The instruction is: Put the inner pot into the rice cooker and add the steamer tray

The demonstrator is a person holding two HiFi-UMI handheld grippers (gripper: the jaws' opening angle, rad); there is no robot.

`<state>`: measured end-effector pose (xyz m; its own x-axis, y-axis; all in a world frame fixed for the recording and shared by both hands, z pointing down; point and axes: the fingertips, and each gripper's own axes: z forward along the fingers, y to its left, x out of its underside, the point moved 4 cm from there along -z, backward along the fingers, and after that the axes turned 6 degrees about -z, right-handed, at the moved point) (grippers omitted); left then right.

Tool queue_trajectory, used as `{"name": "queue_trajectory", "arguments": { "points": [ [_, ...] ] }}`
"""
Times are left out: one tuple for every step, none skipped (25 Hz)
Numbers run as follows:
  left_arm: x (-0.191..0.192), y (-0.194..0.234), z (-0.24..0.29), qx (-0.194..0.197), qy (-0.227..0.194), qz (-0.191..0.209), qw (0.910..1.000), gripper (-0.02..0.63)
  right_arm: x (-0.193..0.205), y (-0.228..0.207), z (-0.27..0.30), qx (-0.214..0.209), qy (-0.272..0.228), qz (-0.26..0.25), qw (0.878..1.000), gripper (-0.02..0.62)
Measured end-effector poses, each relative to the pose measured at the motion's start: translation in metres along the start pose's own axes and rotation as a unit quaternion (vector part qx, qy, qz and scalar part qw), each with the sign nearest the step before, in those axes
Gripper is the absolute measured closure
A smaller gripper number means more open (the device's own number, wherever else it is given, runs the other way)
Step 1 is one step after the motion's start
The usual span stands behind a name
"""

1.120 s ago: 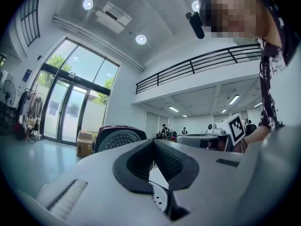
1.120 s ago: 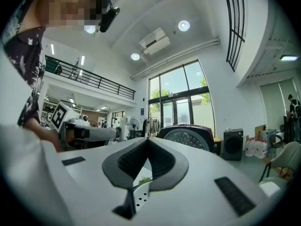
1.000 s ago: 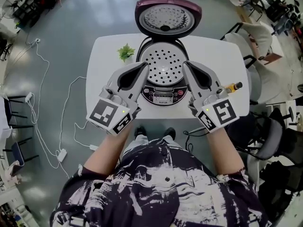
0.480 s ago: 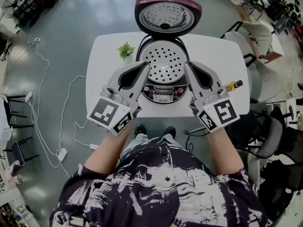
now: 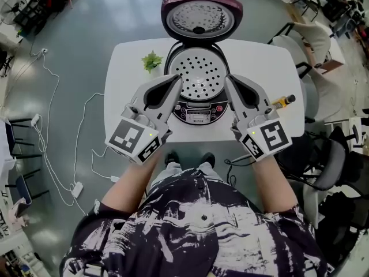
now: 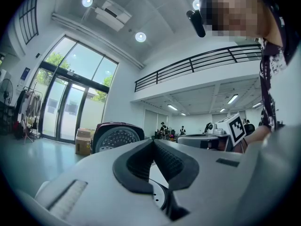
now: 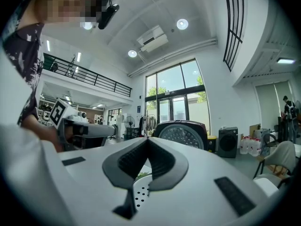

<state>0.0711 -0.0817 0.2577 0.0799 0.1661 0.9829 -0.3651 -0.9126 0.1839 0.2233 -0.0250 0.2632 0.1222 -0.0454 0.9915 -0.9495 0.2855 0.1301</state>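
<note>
Table [image 5: 124, 68] as a second ago, with rice cooker [image 5: 197, 115] on it, lid [image 5: 199, 17] up. Steamer tray [image 5: 200, 74] already seated in the cooker's mouth (inner pot presumably beneath, hidden). Left gripper [image 5: 177, 81] and right gripper [image 5: 226, 79] flanking the tray as before, both closed and empty. Looks finished; only withdrawal left.

Glossy grey floor [image 5: 86, 51], white power strip [image 5: 75, 187] trailing cables. White counter [image 5: 130, 82], chairs [image 5: 297, 42] at right. Tall glazed windows [image 6: 70, 98], mezzanine railing [image 6: 202, 62], round ceiling lights [image 6: 140, 36].
</note>
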Motion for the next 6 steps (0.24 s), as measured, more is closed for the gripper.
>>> {"name": "queue_trajectory", "arguments": {
  "points": [
    [-0.0002,0.0000,0.0001,0.000,0.000,0.000,1.0000,0.601,0.0000,-0.0003,0.0000,0.001,0.000,0.000,1.000,0.598],
    [-0.0003,0.0001,0.0002,0.000,0.000,0.000,1.0000,0.601,0.0000,-0.0006,0.0000,0.002,0.001,0.000,1.000,0.598],
    [-0.0004,0.0001,0.0002,0.000,0.000,0.001,1.0000,0.601,0.0000,-0.0008,0.0001,0.003,0.001,-0.001,1.000,0.598],
    [-0.0004,0.0002,0.0003,0.000,0.000,0.001,1.0000,0.601,0.0000,-0.0011,0.0002,0.003,0.001,-0.001,1.000,0.598],
    [-0.0004,0.0002,0.0004,0.000,0.001,0.001,1.0000,0.601,0.0000,-0.0012,0.0003,0.003,0.001,-0.001,1.000,0.598],
    [-0.0004,0.0003,0.0005,0.000,0.001,0.002,1.0000,0.601,0.0000,-0.0014,0.0004,0.004,0.001,-0.001,1.000,0.598]
  ]
}}
